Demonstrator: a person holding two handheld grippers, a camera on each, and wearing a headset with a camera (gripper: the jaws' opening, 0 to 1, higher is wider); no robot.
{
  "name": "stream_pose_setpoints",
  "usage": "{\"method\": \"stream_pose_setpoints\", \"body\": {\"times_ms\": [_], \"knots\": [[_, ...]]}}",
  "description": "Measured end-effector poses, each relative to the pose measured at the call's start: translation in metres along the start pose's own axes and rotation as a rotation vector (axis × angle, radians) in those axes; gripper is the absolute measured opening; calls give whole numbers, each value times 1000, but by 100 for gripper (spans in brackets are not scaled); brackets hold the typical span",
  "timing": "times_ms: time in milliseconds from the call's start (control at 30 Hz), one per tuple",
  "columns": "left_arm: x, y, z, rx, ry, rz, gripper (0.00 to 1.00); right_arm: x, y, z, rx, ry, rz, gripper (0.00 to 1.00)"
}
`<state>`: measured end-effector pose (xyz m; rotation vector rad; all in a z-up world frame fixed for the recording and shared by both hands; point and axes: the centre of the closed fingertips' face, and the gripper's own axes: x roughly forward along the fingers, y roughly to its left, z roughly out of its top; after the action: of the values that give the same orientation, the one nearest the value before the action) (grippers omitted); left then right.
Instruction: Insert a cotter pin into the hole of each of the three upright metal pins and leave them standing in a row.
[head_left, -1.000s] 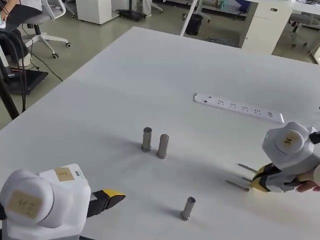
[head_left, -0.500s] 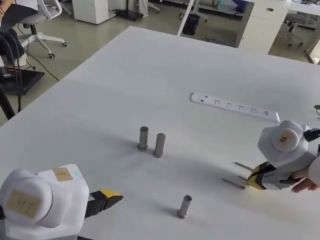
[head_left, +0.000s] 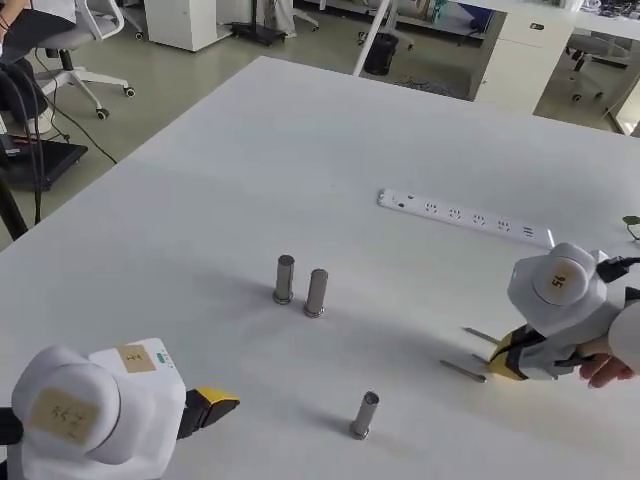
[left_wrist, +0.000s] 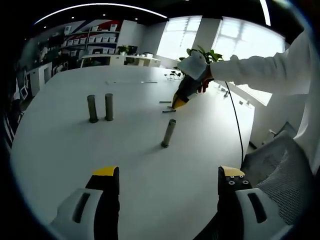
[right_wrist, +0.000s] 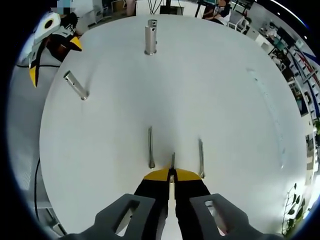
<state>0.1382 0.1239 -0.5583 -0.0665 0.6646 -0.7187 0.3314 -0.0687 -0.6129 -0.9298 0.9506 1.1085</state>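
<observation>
Metal pins are standing mid-worktop, two side by side and a third apart, with bare surface all around and a power strip lying farther back. The right hand-held gripper is pinching one cotter pin in closed jaws, between two loose cotter pins. The left hand-held gripper is hovering wide open and empty.

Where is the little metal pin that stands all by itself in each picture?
Head view: the lone metal pin stands low in the picture, a bit right of the middle.
Left gripper view: it is just right of the middle, above the gap between the jaws.
Right gripper view: it is at the upper left and looks tilted.
Shared landmark: the pair of pins standing close together, which is left of the middle in the left gripper view and near the top in the right gripper view.
</observation>
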Motion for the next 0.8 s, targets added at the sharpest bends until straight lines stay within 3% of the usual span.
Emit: {"method": "stream_pose_setpoints", "body": {"times_ms": [233, 300, 533, 633, 800], "knots": [[-2, 1, 8, -7, -35, 4, 79, 1, 1, 0, -17, 21, -5, 0], [-3, 1, 8, -10, -38, 8, 80, 0, 1, 0, 61, 58, -22, 0], [-4, -1, 14, 2, -51, -4, 77, 2, 0, 1, 34, 141, -52, 0], [-3, -3, 15, 18, -54, -10, 77, 2, -2, -1, 120, 146, -48, 0], [-3, -7, 17, 30, -60, -23, 79, 1, -3, -2, 121, 125, -21, 0]]}}
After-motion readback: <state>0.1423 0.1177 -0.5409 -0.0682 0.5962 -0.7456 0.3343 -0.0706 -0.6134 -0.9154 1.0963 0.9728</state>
